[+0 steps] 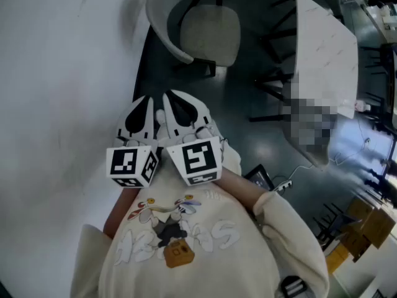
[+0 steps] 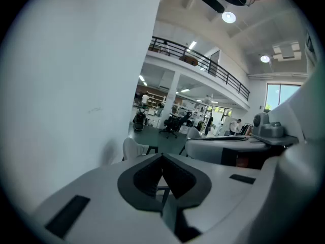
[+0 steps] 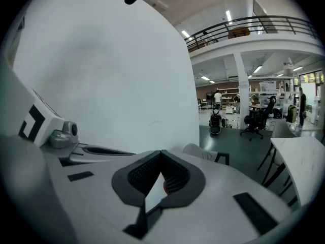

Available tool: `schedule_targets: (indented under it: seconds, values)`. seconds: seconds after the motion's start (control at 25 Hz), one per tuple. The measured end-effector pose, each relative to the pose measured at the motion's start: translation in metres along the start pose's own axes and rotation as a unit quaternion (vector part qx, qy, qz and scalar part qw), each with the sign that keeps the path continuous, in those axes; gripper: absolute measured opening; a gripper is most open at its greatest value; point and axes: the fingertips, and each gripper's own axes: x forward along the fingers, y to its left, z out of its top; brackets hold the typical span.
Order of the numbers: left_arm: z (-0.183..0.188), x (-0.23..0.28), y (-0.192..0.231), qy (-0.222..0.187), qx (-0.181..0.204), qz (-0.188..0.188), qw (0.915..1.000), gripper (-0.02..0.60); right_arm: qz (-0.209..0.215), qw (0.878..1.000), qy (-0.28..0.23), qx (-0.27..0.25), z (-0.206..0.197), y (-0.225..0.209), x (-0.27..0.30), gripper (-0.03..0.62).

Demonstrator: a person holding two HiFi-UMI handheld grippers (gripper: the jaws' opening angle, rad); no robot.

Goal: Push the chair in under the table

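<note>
A light grey shell chair (image 1: 200, 28) with a padded seat stands on the dark floor ahead of me, between a white wall and a white marble-topped table (image 1: 327, 49) on black legs to its right. The chair is apart from the table. My left gripper (image 1: 141, 113) and right gripper (image 1: 186, 109) are held side by side close to my chest, well short of the chair, both shut and empty. In the left gripper view the chair (image 2: 133, 149) shows just beyond the shut left gripper (image 2: 162, 157). In the right gripper view the chair (image 3: 201, 153) and the table (image 3: 300, 159) lie past the shut right gripper (image 3: 161, 154).
A tall white wall (image 1: 62, 92) runs along the left. A power strip with cable (image 1: 283, 185) and a black device (image 1: 258, 177) lie on the floor at my right, with cardboard boxes (image 1: 372, 223) further right. Office chairs (image 3: 254, 118) and people stand far off in the hall.
</note>
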Motion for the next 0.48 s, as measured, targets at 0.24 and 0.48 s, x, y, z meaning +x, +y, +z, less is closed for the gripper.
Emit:
schedule_targets:
  seconds: [0.24, 0.48]
  values:
    - [-0.002, -0.001, 0.008, 0.005, -0.002, -0.007, 1.0000, 0.009, -0.004, 1.000, 0.002, 0.019, -0.001, 0.007, 0.005, 0.009]
    - [-0.015, -0.010, 0.033, 0.020, -0.004, -0.002, 0.9998, 0.009, 0.003, 1.000, 0.010, 0.029, -0.004, 0.030, 0.019, 0.011]
